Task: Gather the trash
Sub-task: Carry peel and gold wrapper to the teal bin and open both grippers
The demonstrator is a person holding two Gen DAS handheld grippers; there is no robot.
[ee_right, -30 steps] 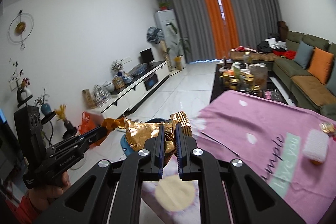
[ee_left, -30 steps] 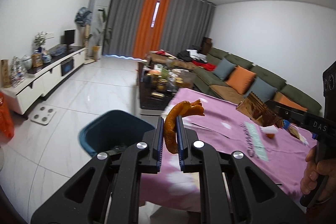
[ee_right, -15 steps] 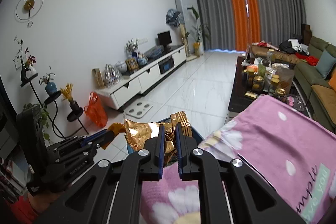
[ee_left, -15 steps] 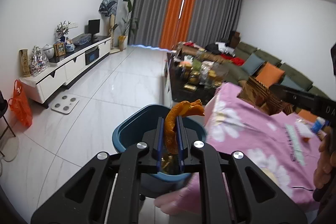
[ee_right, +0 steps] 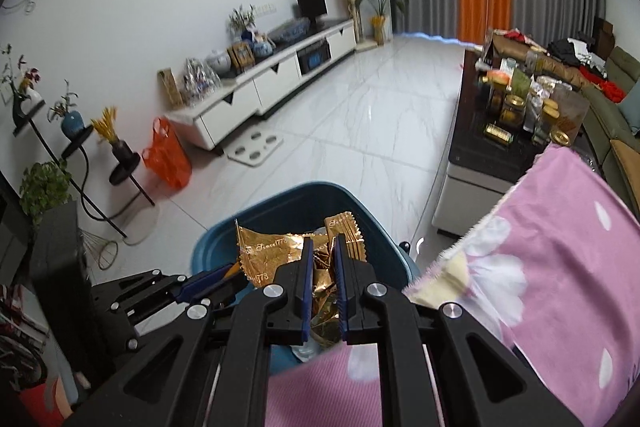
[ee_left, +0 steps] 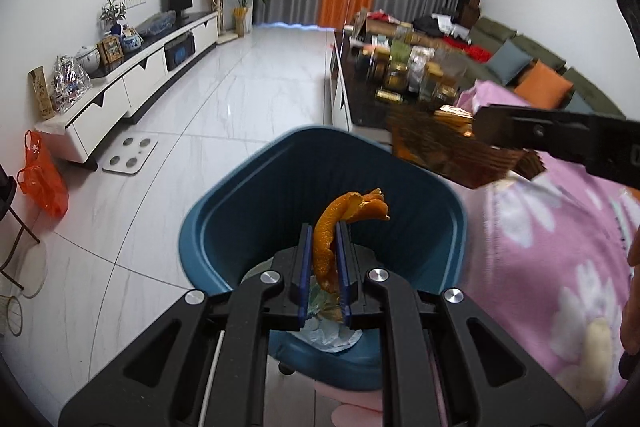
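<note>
Orange peel [ee_left: 329, 239] upright in jaws, tip curling right.

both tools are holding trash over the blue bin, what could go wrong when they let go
1. The gold wrapper in the right tool is light and crumpled, held near the bin's rim beside the pink tablecloth; it could flutter onto the cloth or floor.
2. The orange peel in the left tool is wedged between the pads and might stick rather than drop.
3. Both tools crowd the same opening, so they might knock together.
</note>
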